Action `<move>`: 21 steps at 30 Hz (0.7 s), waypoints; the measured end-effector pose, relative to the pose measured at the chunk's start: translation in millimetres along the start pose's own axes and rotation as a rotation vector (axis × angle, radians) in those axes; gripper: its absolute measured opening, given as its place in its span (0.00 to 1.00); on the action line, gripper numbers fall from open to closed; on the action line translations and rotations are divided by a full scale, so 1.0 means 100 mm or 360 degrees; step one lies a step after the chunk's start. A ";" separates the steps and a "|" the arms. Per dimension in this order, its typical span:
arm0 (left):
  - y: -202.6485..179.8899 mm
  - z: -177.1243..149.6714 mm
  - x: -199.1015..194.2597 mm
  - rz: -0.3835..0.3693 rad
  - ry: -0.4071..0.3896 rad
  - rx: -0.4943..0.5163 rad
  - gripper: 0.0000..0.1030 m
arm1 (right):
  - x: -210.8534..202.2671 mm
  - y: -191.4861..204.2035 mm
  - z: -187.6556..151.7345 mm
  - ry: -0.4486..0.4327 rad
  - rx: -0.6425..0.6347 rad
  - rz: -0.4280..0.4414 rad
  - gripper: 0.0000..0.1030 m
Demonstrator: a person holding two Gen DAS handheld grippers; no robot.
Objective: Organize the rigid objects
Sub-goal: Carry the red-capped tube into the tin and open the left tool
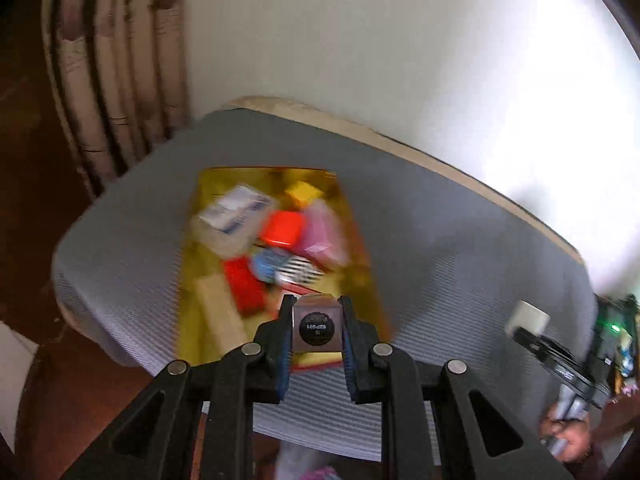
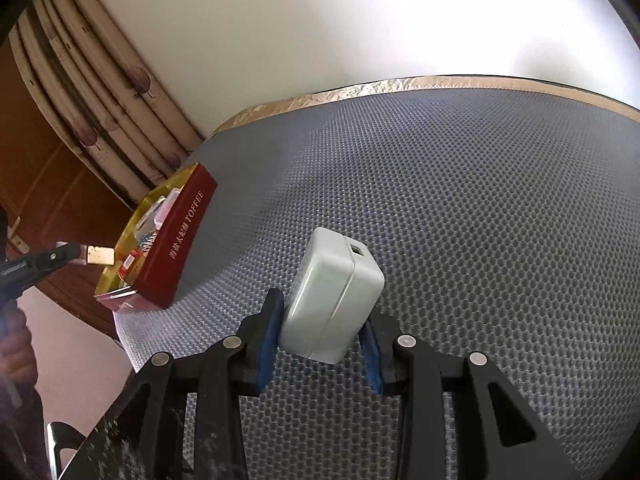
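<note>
My left gripper [image 1: 317,330] is shut on a small square metallic case [image 1: 317,329] with a round black label, held just above the near end of an open gold-lined toffee box [image 1: 362,236]. The box holds several small objects, among them a red block [image 1: 281,227], a pink one [image 1: 323,234] and a white card box [image 1: 232,216]; this view is blurred. My right gripper [image 2: 320,340] is shut on a white charger block [image 2: 334,296], held above the grey mat [image 2: 480,240]. The box [image 2: 176,248] lies to its left, with the left gripper [image 2: 86,258] at it.
The grey textured mat [image 1: 460,264] covers a table with a gold-taped far edge [image 2: 360,92] against a white wall. Striped curtains [image 2: 100,92] hang at the left. The box sits near the mat's left edge. A hand holds the right gripper [image 1: 528,320] at the far right of the left wrist view.
</note>
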State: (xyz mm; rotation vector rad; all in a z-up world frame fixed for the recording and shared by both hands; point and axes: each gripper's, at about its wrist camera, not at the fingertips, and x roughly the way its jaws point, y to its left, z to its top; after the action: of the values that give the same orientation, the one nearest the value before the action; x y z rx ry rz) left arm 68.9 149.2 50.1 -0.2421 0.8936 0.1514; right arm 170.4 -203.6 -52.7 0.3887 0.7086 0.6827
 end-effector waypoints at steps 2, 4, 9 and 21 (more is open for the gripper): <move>0.17 0.10 0.11 0.0073 0.0011 -0.0007 0.20 | 0.01 0.02 0.00 0.0006 -0.0001 0.0003 0.33; 0.26 0.17 0.21 0.0131 0.0017 -0.0007 0.20 | 0.03 0.04 -0.01 0.0018 0.0001 0.0007 0.33; 0.45 0.43 0.48 0.0211 0.0004 -0.0049 0.20 | 0.09 0.06 0.00 0.0046 0.0009 0.0006 0.33; 0.38 0.62 0.94 0.0136 0.0050 -0.0036 0.21 | 0.22 0.10 0.07 0.0105 -0.0003 -0.0004 0.33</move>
State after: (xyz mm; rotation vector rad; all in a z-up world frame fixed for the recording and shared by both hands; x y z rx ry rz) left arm 165.2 205.5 7.9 -0.2277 0.9344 0.2375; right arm 183.1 -181.8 -52.8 0.3649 0.7709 0.6962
